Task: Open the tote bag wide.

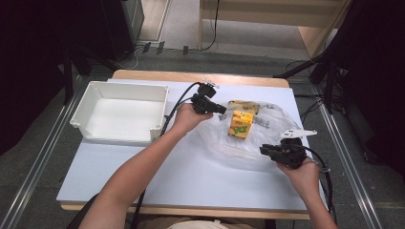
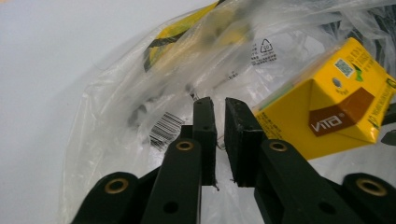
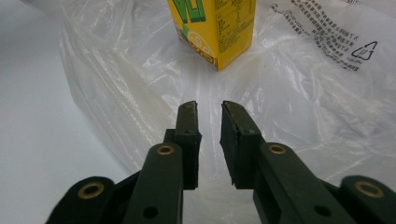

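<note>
On the pale blue table top (image 1: 157, 176) a clear plastic bag (image 1: 248, 138) lies spread out, and a yellow drink carton (image 1: 240, 124) stands on or inside it, roughly at the bag's centre; which of the two I cannot tell. A second yellow-and-black packet (image 1: 242, 106) lies flat at the bag's far edge, at about 12 o'clock from the carton.

The left gripper (image 1: 218, 109) sits at about 10 o'clock from the carton, jaws pointing toward 3 o'clock. In the left gripper view the jaws stand slightly apart with nothing between them; the bag's film lies just under and beyond the tips, and the carton (image 2: 327, 112) is close at about 2 o'clock, tilted in that picture so its folded top corner faces the camera.

The right gripper (image 1: 264, 150) sits at about 5 o'clock from the carton, at the bag's near edge, jaws pointing toward 10 o'clock. In the right gripper view its jaws are also a little spread and empty, over crumpled film, with the carton (image 3: 212, 28) straight ahead at 12 o'clock, long axis upright.

The left gripper looks the nearer to the carton. The white plastic bin (image 1: 122, 112) stands well apart at 9 o'clock.
</note>
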